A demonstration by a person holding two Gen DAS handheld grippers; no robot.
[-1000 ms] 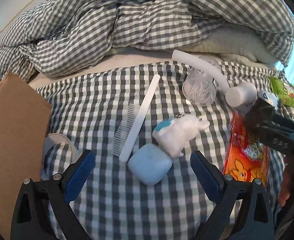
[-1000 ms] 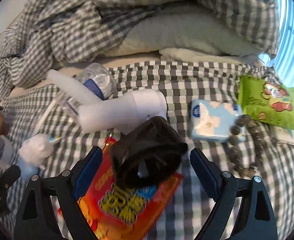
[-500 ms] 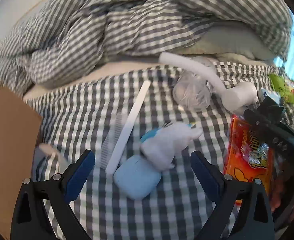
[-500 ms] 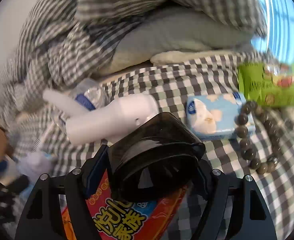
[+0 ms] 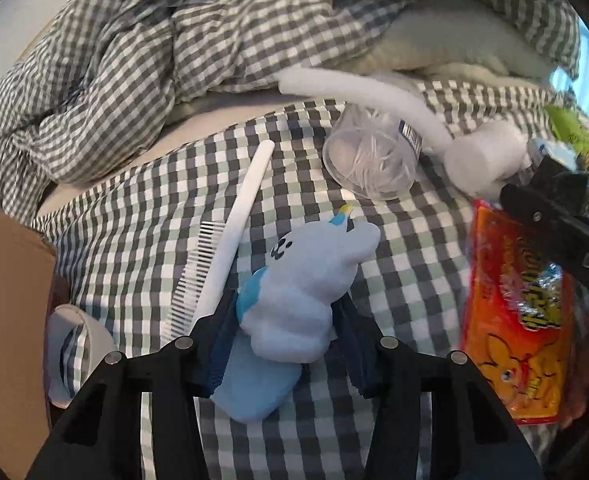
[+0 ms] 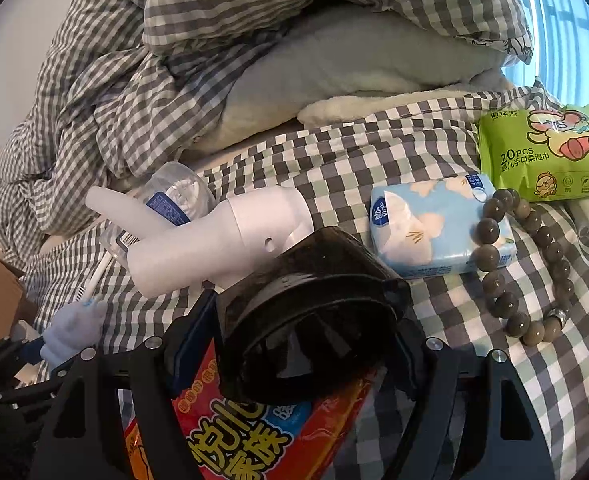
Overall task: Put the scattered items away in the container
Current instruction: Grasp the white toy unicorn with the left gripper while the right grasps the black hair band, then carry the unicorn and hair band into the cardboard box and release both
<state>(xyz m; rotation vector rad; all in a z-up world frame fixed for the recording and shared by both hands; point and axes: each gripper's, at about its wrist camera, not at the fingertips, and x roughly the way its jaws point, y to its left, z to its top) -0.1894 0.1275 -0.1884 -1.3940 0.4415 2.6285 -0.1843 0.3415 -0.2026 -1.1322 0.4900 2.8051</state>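
While the left tool closes its jaws, the left wrist view shows its blue pads against both flanks of a white and blue plush toy, which lies on the checked bedsheet partly over a pale blue pouch. Just beside the toy's left lies a white comb, teeth turned leftwards. A clear plastic cup lies on its side further back, touching a white hair dryer. An orange snack packet lies to the right, the right tool above it. A brown cardboard box stands at the left edge, a roll of white tape beside it. From the right wrist view, the right tool grips a dark translucent nozzle between its pads, above the snack packet and touching the hair dryer. To the right lie a blue tissue pack, a bead bracelet draped partly over it, and a green wet-wipes pack. Crumpled checked bedding is heaped behind.
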